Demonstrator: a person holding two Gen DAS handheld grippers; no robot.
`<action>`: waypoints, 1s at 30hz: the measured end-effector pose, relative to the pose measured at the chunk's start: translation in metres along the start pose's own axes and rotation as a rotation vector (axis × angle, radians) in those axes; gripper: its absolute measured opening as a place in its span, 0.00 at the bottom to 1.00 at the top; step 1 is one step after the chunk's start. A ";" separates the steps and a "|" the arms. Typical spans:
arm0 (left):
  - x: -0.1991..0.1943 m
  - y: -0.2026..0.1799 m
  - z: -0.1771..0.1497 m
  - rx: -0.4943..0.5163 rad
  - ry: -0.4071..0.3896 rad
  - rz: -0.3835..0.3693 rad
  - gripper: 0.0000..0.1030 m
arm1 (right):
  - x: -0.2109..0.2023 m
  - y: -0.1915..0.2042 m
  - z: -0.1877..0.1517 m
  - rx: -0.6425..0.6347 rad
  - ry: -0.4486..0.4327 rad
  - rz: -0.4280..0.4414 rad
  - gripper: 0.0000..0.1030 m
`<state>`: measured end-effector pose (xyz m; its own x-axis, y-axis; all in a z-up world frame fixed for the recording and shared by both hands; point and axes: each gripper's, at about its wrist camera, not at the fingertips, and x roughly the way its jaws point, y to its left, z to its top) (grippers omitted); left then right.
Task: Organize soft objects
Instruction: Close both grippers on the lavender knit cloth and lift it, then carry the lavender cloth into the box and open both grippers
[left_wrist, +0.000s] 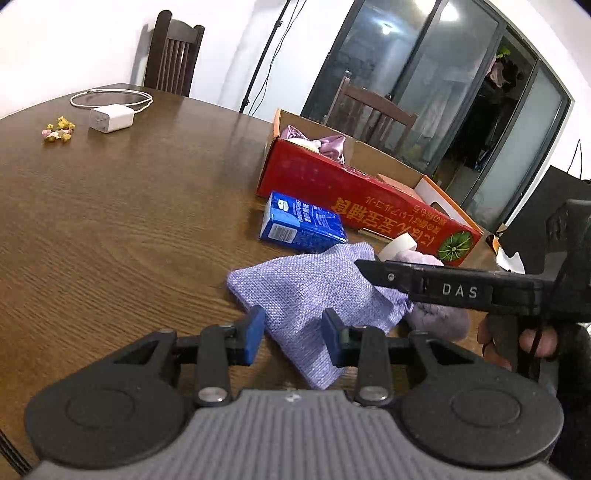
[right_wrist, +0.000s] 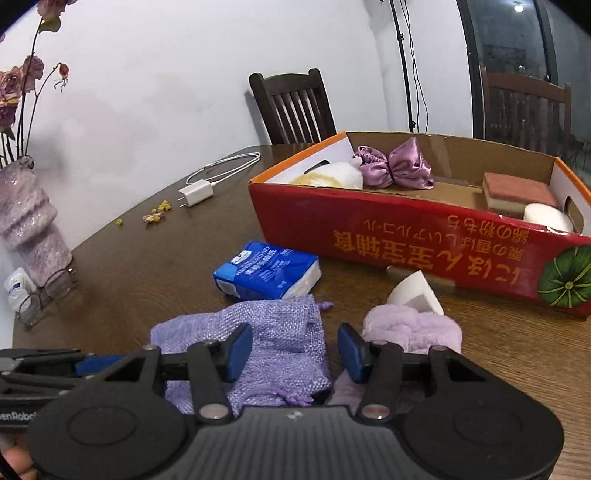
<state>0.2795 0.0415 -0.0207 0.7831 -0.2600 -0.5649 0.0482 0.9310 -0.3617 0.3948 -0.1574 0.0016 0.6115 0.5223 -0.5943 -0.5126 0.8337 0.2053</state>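
Note:
A lilac woven pouch (left_wrist: 310, 295) lies on the brown table, seen also in the right wrist view (right_wrist: 273, 343). My left gripper (left_wrist: 292, 338) is open, its blue pads on either side of the pouch's near corner. My right gripper (right_wrist: 294, 349) is open over the pouch's drawstring end; it shows from the side in the left wrist view (left_wrist: 369, 267). A fluffy lilac cloth (right_wrist: 417, 328) and a white sponge wedge (right_wrist: 415, 293) lie right of the pouch. A blue tissue pack (right_wrist: 266, 273) lies behind it. The red cardboard box (right_wrist: 406, 232) holds a purple satin bow (right_wrist: 395, 166), sponges and a white plush.
A white charger with cable (right_wrist: 197, 194) and dried petals (right_wrist: 157, 214) lie farther back on the table. A lilac vase (right_wrist: 29, 229) with glasses (right_wrist: 48, 291) stands at the left. Dark wooden chairs (right_wrist: 291, 105) stand behind the table. A glass door (left_wrist: 443, 92) is at the right.

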 end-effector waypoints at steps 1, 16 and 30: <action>0.001 0.000 0.000 0.001 0.000 0.001 0.34 | 0.000 0.001 0.000 -0.012 0.002 0.003 0.49; -0.028 -0.015 0.003 0.055 -0.056 0.005 0.07 | -0.014 0.051 -0.015 -0.290 -0.065 -0.160 0.07; -0.022 -0.070 0.074 0.225 -0.134 -0.178 0.07 | -0.100 0.009 0.011 -0.116 -0.266 -0.186 0.07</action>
<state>0.3050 0.0007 0.0725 0.8240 -0.4018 -0.3996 0.3158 0.9111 -0.2649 0.3360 -0.2000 0.0713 0.8291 0.4042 -0.3863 -0.4332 0.9012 0.0133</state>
